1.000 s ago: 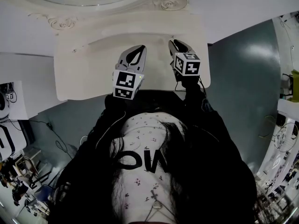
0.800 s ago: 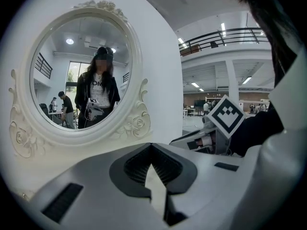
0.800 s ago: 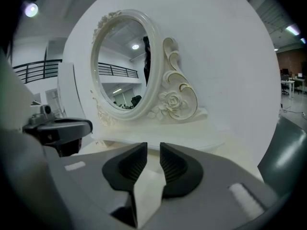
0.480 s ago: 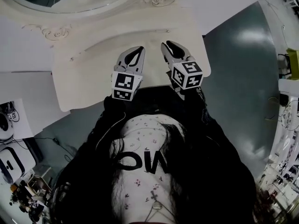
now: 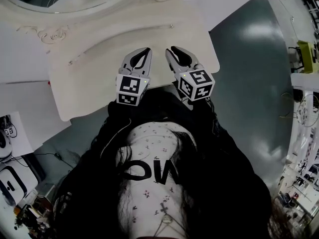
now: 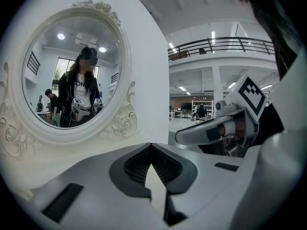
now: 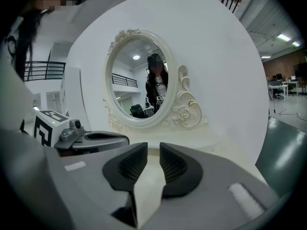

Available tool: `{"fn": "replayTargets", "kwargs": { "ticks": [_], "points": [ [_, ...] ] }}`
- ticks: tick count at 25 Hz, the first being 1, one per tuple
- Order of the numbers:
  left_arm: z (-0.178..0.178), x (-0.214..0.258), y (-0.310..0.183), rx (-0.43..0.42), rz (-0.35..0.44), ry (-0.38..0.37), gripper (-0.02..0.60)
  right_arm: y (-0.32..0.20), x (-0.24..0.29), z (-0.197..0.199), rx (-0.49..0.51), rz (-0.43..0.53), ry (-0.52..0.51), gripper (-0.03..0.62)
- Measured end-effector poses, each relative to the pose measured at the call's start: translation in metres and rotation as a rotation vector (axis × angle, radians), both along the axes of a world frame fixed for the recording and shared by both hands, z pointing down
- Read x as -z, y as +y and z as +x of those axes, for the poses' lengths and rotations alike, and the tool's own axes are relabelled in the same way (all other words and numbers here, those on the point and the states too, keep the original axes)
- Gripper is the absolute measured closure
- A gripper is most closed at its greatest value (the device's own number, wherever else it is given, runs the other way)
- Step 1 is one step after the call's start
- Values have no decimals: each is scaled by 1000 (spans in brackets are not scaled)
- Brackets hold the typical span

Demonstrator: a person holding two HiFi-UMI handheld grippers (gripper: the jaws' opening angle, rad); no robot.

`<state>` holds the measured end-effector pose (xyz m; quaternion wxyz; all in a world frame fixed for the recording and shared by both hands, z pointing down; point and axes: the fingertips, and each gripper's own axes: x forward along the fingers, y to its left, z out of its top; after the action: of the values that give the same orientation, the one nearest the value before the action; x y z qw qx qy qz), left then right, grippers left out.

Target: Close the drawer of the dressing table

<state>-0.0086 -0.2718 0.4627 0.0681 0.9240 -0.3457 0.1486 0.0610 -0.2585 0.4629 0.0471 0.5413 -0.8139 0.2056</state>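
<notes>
Both grippers out ahead of me, side by side, nothing held.

My left gripper (image 5: 145, 51) points forward and a little to the right, its jaws shut tip to tip with nothing between them. My right gripper (image 5: 174, 50) sits just beside it and angles to the left, so the two noses lean toward each other without touching; its jaws stand a narrow gap apart, empty. The left marker cube (image 5: 130, 89) and the right marker cube (image 5: 195, 84) face up toward my head. My dark sleeves (image 5: 115, 114) run back from both grippers to my chest.
</notes>
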Motion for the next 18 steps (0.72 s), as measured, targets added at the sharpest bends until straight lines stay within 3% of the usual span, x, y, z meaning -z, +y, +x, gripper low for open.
{"fn": "replayTargets", "kwargs": {
  "ticks": [9, 18],
  "points": [
    [8, 13, 38, 49, 23, 8, 581, 44, 12, 5, 44, 26, -10, 530],
    [16, 15, 128, 126, 23, -2, 581, 136, 16, 19, 91, 47, -39, 557]
  ]
}}
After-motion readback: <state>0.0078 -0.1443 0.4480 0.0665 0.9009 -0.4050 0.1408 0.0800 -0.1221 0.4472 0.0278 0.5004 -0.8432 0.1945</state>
